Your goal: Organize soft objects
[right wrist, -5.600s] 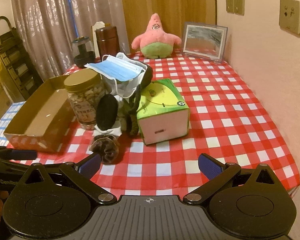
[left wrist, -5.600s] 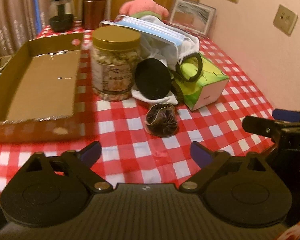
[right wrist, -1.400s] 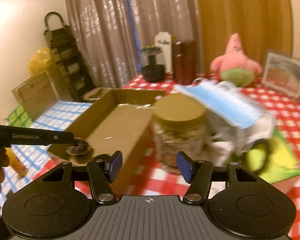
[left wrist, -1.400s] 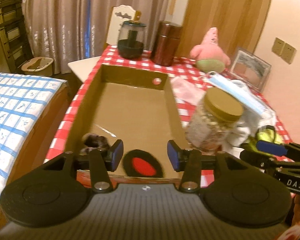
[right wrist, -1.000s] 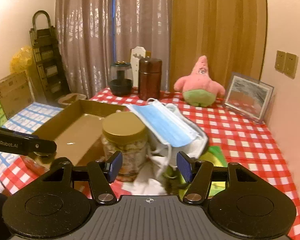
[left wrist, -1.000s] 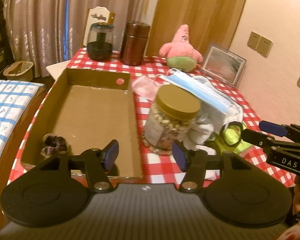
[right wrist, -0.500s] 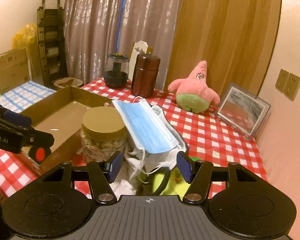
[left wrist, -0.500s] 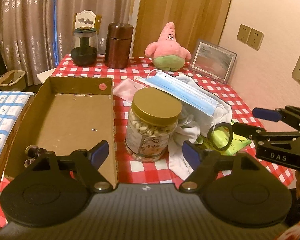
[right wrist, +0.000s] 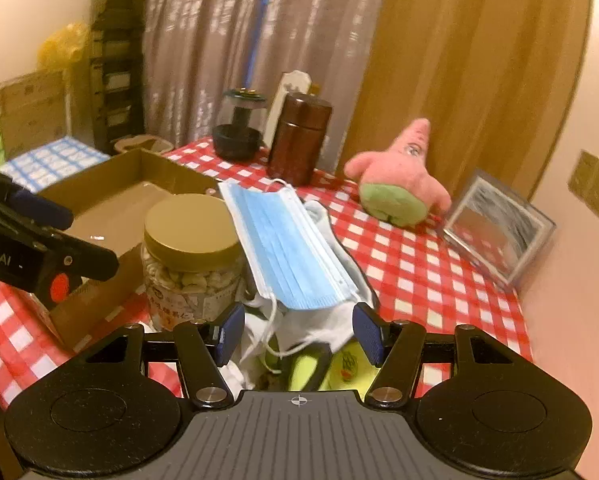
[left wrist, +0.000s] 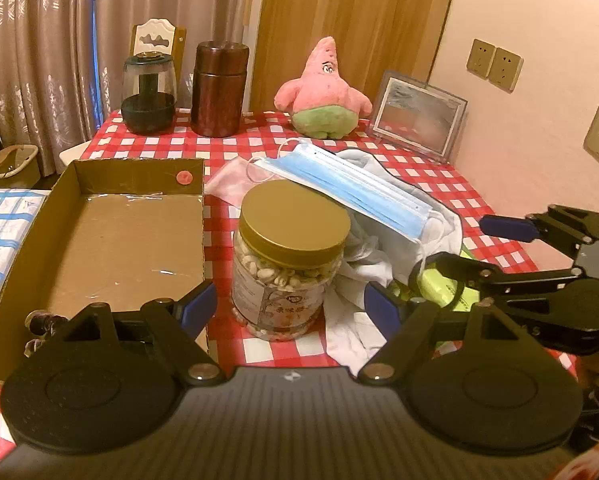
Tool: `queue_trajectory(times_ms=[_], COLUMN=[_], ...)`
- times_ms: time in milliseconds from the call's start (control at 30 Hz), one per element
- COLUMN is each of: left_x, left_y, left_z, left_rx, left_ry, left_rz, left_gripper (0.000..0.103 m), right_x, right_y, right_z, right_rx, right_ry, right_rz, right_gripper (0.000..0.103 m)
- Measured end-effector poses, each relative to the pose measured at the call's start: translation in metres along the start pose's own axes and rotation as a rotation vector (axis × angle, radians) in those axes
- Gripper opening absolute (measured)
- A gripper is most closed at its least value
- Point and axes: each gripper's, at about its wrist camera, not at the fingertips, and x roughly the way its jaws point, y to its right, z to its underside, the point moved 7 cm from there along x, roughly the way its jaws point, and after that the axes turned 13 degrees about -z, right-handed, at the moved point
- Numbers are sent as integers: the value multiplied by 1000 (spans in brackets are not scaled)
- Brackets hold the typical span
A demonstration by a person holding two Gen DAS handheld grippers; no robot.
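Note:
A blue face mask (left wrist: 351, 194) (right wrist: 289, 252) lies on white cloth (left wrist: 359, 272) that leans on a nut jar (left wrist: 289, 264) (right wrist: 193, 256). A dark scrunchie (left wrist: 43, 322) lies in the near left corner of the cardboard box (left wrist: 111, 240) (right wrist: 127, 196). A pink star plush (left wrist: 325, 92) (right wrist: 401, 184) sits at the back. My left gripper (left wrist: 289, 306) is open and empty, just in front of the jar. My right gripper (right wrist: 299, 334) is open and empty over the cloth pile and a black hair band (right wrist: 313, 364); it also shows in the left wrist view (left wrist: 475, 248).
A green tissue box (left wrist: 445, 284) lies under the cloth. A brown canister (left wrist: 219, 88), a glass grinder (left wrist: 149, 94) and a picture frame (left wrist: 417, 118) stand along the back of the red checked table (left wrist: 451, 184). The wall is close on the right.
My left gripper put the scrunchie and a black pad in the box, then pulled back and opened wider. My right gripper has moved down to the cloth pile.

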Motion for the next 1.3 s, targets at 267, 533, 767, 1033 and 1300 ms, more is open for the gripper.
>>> queue_trajectory(times_ms=[267,533,767,1033,1300], left_x=[18,34,38,24,9], left_y=[-6,-13,-15,-7,29], left_z=[-8,-18,-17,-19,-26], left_rx=[8,-8,-16,-13,21], left_ry=[3,11,1,14,39], left_rz=[-23,-24,-17,1,76], left_gripper=[78,78,78,78,78], right_x=[46,85,93,47,-16], right_y=[-7,-2,2,13,46], right_z=[-6,-4,-7,-27,-34], right_rx=[-176,-294,-310,-221,-93], right_ry=[-43,-89,-78,23,90], right_rz=[8,76,103,121,184], right_gripper=[60,46,7,1,1])
